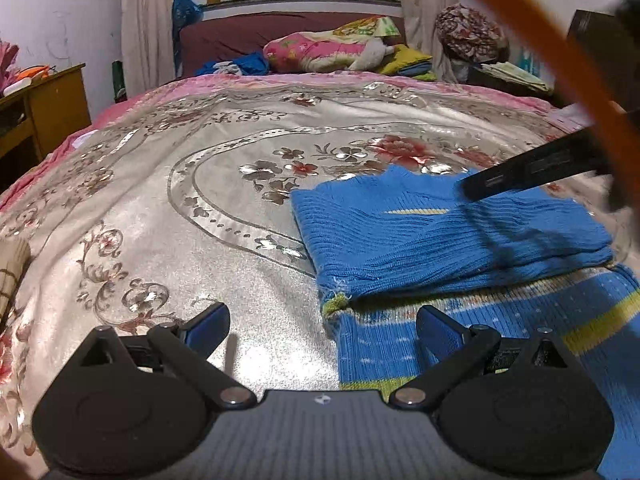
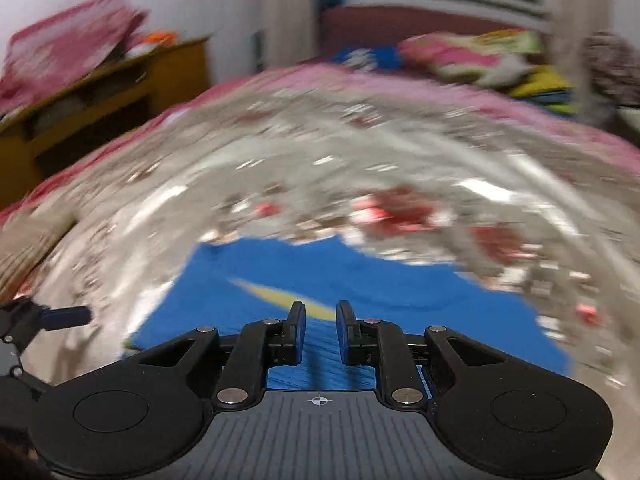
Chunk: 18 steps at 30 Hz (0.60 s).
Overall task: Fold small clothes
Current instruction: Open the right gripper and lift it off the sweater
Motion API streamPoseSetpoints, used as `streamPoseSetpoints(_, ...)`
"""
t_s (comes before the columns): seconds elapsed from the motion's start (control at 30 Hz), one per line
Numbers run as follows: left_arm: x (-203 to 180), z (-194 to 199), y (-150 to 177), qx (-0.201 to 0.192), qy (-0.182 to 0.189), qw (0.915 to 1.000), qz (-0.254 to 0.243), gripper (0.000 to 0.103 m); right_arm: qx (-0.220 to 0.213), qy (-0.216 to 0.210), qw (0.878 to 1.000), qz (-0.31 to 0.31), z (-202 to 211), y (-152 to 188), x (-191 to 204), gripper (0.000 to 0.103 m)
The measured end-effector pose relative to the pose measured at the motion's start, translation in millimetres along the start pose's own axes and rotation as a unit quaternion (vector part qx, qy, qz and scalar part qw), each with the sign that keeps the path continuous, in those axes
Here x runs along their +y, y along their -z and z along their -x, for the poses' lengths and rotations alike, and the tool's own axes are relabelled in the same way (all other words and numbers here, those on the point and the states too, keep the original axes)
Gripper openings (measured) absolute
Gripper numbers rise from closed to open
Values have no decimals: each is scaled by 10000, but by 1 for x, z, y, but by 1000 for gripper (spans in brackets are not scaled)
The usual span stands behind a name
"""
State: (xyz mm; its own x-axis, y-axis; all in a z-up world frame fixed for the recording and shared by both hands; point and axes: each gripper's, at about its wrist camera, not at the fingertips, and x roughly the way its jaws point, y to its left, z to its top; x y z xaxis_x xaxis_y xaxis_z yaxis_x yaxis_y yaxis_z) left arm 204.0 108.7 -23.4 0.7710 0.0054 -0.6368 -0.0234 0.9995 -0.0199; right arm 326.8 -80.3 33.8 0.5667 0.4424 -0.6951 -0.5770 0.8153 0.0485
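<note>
A blue sweater (image 1: 448, 236) lies on the bed (image 1: 200, 200), on the shiny flowered cover. Its top part is folded down over the rest, and a yellow stripe shows on it. The left tongs (image 1: 322, 326) are wide open and hold nothing. One finger sits over the bare cover and the other finger (image 1: 436, 330) sits over the near part of the sweater, so the sweater's left edge lies between them. I cannot tell if they touch it. The right tongs (image 2: 320, 332) hang over the middle of the sweater (image 2: 360, 280). Their jaws are a little apart, with a thin gap, and no cloth is pinched between them. That picture is blurry. A wooden cabinet (image 1: 52, 100) stands past the bed's far left corner, and pillows (image 1: 320, 50) lie at the far end.
</note>
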Motion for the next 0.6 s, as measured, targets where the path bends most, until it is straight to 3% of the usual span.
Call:
streamPoseSetpoints(0.17, 5, -2, 3, 22, 180, 9998, 1, 103, 657, -434, 9967, 216, -48, -8, 15, 18)
streamPoseSetpoints(0.47, 9, -2, 4, 45, 266, 9996, 62, 103, 1071, -330, 9877, 1086, -63, -9, 35, 36)
streamPoseSetpoints(0.57, 8, -1, 4, 28, 283, 9996, 40, 103, 1143, -328, 9877, 1013, -69, -10, 35, 35)
streamPoseSetpoints(0.6, 8, -1, 4, 21, 288, 9996, 45, 103, 1155, -324, 9877, 999, -69, -11, 36, 26)
